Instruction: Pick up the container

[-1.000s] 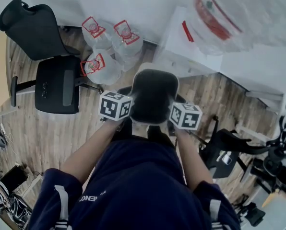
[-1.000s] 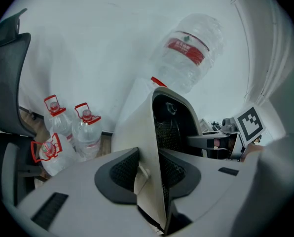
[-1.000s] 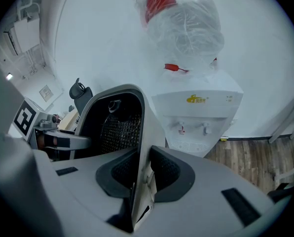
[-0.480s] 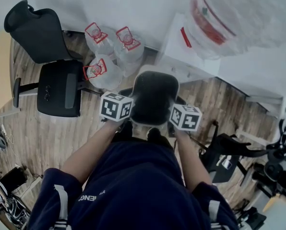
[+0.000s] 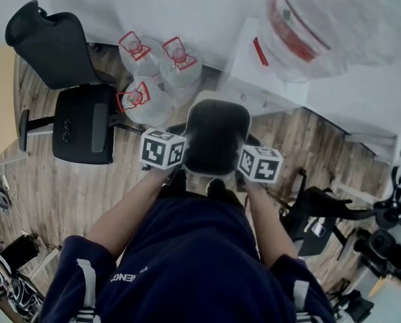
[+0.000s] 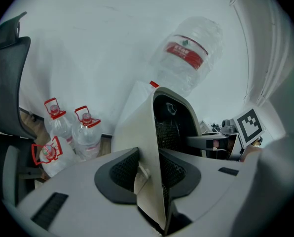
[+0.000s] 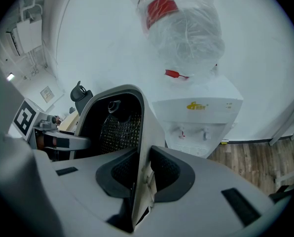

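The container (image 5: 216, 136) is a pale bin with a dark mesh-lined inside, held up in front of the person's body above the floor. My left gripper (image 6: 149, 174) is shut on its left side wall (image 6: 143, 132), and the thin wall stands upright between the dark pads. My right gripper (image 7: 143, 179) is shut on the opposite wall (image 7: 146, 132) in the same way. In the head view the left gripper's marker cube (image 5: 162, 149) and the right gripper's marker cube (image 5: 260, 163) flank the bin; the jaws themselves are hidden there.
A white water dispenser (image 5: 264, 69) with a large wrapped bottle (image 5: 311, 19) stands ahead by the wall. Three water jugs (image 5: 153, 76) sit on the wooden floor to its left. A black office chair (image 5: 73, 110) is at left, and more chairs (image 5: 321, 210) are at right.
The head view has shifted a little. Both grippers and the container between them keep the same pose.
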`<state>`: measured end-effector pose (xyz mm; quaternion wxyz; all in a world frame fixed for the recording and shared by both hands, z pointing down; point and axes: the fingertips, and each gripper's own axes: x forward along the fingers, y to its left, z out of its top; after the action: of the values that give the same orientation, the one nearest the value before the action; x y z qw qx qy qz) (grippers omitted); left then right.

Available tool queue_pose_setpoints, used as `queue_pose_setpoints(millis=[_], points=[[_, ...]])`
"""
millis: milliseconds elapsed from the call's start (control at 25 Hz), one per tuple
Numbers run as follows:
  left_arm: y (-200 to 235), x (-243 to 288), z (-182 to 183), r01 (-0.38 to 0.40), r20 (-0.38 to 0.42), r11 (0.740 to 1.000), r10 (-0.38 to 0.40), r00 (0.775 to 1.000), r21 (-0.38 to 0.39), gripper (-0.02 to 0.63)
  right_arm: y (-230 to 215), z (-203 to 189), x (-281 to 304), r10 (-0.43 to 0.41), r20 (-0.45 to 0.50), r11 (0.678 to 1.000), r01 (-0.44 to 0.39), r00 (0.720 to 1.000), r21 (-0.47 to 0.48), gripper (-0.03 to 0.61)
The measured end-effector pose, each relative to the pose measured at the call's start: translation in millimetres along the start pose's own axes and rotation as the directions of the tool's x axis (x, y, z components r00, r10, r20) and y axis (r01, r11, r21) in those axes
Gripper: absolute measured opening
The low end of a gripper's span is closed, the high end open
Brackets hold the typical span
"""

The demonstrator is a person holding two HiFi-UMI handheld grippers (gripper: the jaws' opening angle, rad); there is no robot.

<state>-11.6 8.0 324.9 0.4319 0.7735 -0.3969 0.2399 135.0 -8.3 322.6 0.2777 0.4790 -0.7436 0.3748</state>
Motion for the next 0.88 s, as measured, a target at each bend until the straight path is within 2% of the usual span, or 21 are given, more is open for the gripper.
queue_pose_setpoints(millis=[880], points=[[2.0, 4.8, -0.6, 0.006, -0.004, 1.0, -0.006, 1.0, -0.011, 0.121, -3.8, -2.2, 5.6, -0.011, -0.01, 1.0, 0.011, 1.0, -0.008, 0.069]])
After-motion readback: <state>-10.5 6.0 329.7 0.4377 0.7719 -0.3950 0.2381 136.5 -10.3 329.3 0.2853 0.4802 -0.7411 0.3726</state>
